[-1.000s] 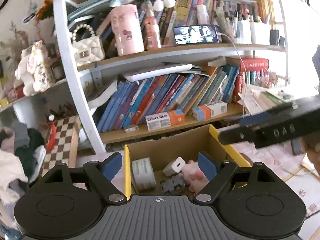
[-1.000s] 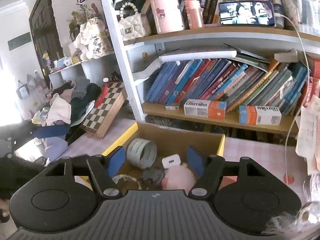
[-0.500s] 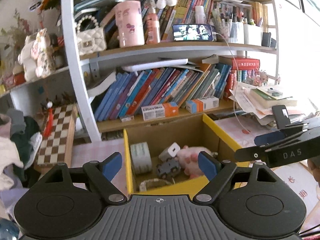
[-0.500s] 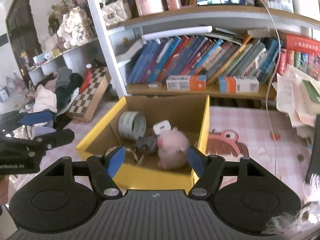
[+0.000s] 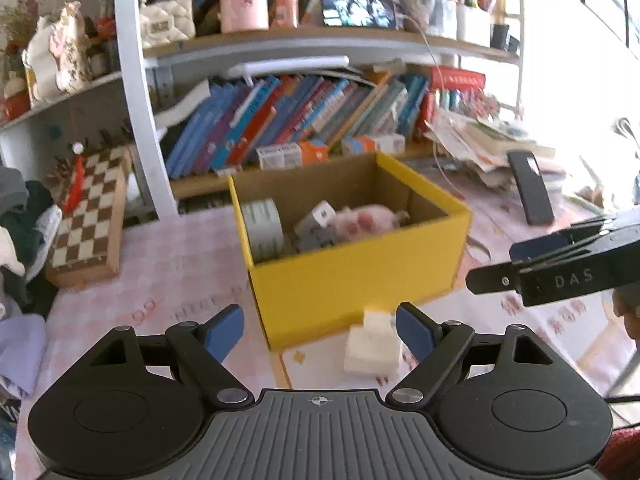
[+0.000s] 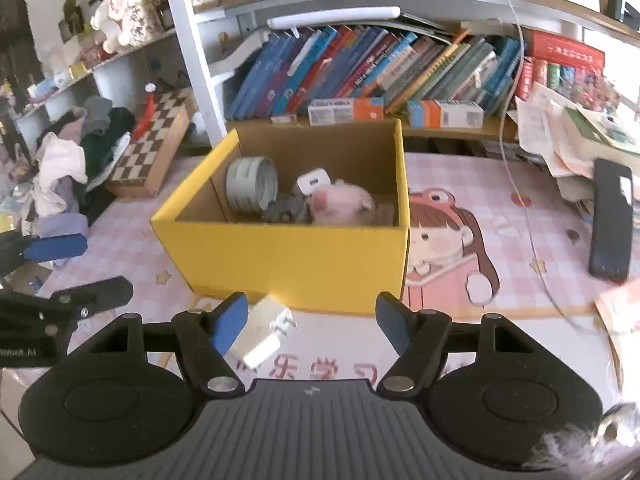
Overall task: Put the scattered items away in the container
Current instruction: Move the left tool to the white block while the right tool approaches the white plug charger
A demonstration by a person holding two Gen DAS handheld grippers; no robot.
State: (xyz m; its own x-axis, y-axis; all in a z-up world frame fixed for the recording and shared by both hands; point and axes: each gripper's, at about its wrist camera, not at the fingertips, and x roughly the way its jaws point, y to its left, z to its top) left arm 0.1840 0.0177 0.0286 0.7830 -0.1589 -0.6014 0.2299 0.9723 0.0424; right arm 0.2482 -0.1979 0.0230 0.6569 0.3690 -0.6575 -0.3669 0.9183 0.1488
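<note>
A yellow cardboard box [image 5: 360,276] [image 6: 296,264] stands on the pink checked mat. Inside lie a tape roll [image 6: 251,185], a white charger cube [image 6: 314,181], a grey toy [image 6: 286,210] and a pink plush pig [image 6: 344,204]. A white plug adapter [image 5: 374,346] [image 6: 264,338] lies on the mat just in front of the box. My left gripper [image 5: 320,326] is open and empty, with the adapter near its right finger. My right gripper [image 6: 312,320] is open and empty, with the adapter by its left finger.
A bookshelf with books [image 6: 360,68] stands behind the box. A chessboard [image 5: 88,216] and a heap of clothes [image 6: 72,172] lie at the left. A black phone [image 6: 610,220], a cable and stacked papers [image 6: 576,136] lie at the right.
Both grippers have pulled back and away from the box. The box's front wall and the white adapter in front of it have come into view. Both stay open.
</note>
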